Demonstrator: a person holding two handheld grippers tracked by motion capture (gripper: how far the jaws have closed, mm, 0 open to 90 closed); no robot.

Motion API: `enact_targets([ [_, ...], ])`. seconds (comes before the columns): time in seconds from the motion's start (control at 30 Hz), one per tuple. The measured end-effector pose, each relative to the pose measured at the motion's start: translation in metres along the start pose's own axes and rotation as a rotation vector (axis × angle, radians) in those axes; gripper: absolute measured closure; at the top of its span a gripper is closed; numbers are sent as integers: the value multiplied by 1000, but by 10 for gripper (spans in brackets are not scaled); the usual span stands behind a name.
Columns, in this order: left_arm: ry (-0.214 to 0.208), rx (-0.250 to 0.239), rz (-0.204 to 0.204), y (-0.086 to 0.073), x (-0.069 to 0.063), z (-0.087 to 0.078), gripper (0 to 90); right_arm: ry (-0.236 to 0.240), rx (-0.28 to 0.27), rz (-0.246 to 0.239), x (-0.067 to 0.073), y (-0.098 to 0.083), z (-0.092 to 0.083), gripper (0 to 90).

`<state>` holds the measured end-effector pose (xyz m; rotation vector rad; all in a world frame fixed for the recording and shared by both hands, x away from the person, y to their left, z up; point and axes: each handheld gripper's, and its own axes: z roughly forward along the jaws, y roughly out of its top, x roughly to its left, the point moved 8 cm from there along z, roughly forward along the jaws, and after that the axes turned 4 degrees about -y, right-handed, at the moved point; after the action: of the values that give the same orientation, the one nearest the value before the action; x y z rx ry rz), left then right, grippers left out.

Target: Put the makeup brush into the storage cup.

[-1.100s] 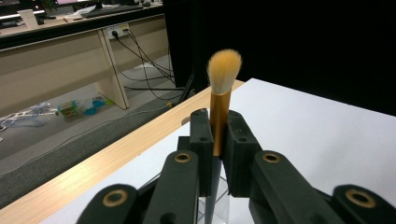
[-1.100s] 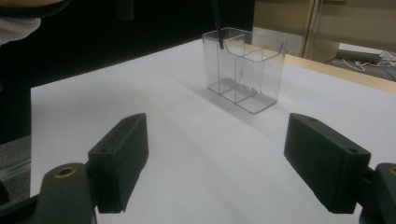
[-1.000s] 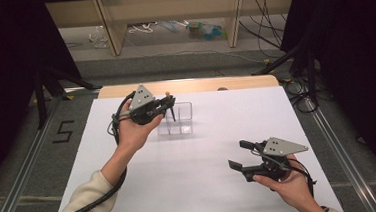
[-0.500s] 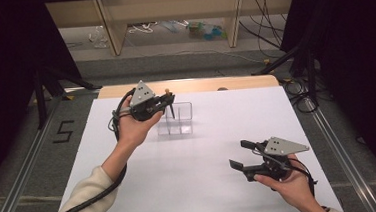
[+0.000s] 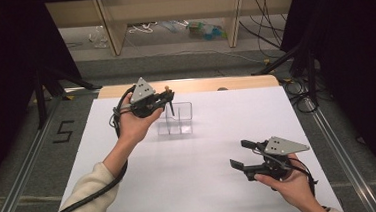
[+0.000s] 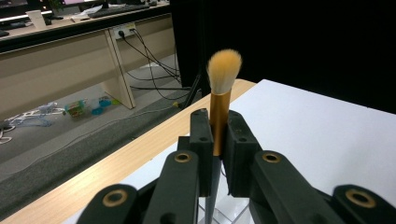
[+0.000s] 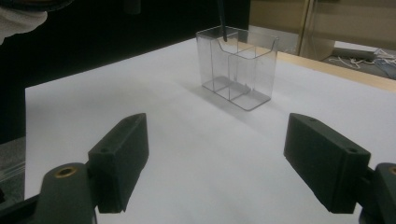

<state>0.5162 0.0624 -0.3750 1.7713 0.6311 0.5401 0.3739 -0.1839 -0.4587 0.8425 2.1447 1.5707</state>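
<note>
The left hand-held gripper pinches a makeup brush upright, bristles up, handle tip just inside the clear acrylic organizer on the bench. Best to keep the handle vertical, lower it into one compartment clear of the dividers, then release. The right hand-held gripper rests spread, empty. A "5" marks the floor

Makeup brush: gold ferrule, pale orange bristles on top, dark handle pointed down; held upright, its tip just inside the top of the clear organizer. Organizer: transparent, compartmented, stood upright on the white table's far middle.
</note>
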Motion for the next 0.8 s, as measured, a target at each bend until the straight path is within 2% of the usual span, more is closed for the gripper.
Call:
enact_targets([
  [0.23,6,7,2,0,2,3,834,7,-9,-8,0,0,1,231],
  [0.27,4,8,2,0,2,4,834,2,5,-10,-1,0,0,231],
  [0.4,8,12,5,0,3,6,834,-2,3,8,0,-1,0,232],
  [0.43,8,12,6,0,4,6,834,-6,-10,-7,-1,0,1,232],
  [0.7,13,15,4,-1,6,9,834,-5,-7,-8,-2,0,1,232],
  [0.73,14,15,4,-1,7,9,834,0,7,10,0,-1,0,233],
  [0.8,15,15,2,-1,7,10,834,2,6,10,0,-1,0,233],
])
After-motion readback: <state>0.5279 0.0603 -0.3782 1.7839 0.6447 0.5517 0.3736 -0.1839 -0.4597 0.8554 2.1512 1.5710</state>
